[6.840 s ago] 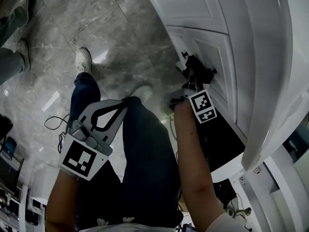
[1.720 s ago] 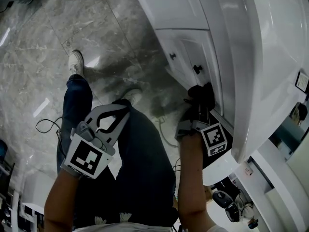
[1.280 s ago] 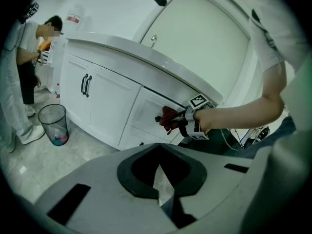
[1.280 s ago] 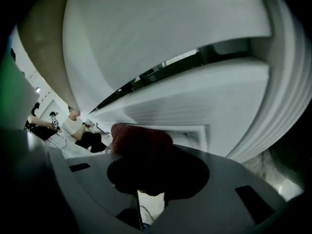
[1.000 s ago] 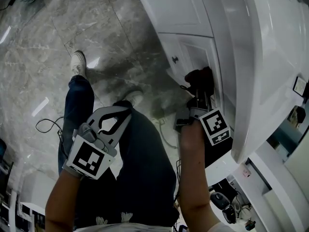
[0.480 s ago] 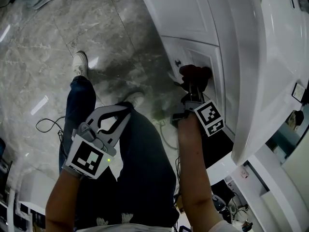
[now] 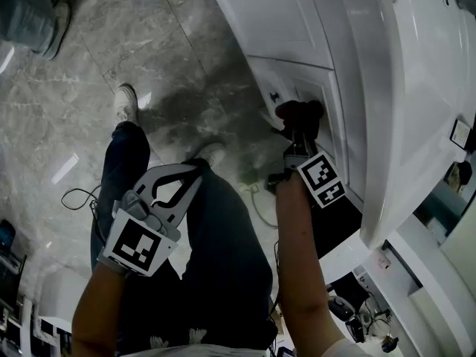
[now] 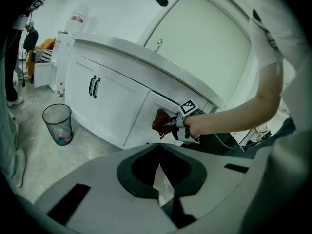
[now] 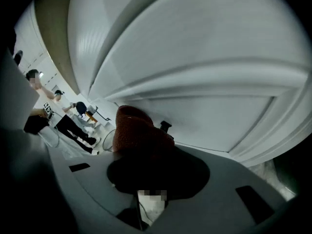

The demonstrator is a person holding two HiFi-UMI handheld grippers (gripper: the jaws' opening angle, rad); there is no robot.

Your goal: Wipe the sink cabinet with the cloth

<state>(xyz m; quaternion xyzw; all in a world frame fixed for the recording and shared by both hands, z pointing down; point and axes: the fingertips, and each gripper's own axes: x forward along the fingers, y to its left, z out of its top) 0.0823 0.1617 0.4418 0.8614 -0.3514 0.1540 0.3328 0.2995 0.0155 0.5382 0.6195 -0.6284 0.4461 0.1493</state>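
Note:
A dark red cloth (image 7: pixel 297 112) is pressed against a white door panel of the sink cabinet (image 7: pixel 316 50), just right of a small black knob (image 7: pixel 274 95). My right gripper (image 7: pixel 301 129) is shut on the cloth. In the right gripper view the cloth (image 9: pixel 139 135) bulges out of the jaws and hides their tips, with the knob (image 9: pixel 165 126) right behind it. In the left gripper view the cloth (image 8: pixel 160 122) touches the lower door. My left gripper (image 7: pixel 197 167) hangs over the person's thigh, shut and empty, far from the cabinet.
The curved white countertop (image 7: pixel 401 88) overhangs the doors. A mesh waste bin (image 8: pixel 57 124) stands on the marble floor by the doors with paired black handles (image 8: pixel 92 87). A cable (image 7: pixel 78 195) lies on the floor. People (image 9: pixel 73 123) stand in the distance.
Over the last two seconds my right gripper slid the cloth up the door panel toward the knob; in the last half second it has hardly moved. The left gripper stays put.

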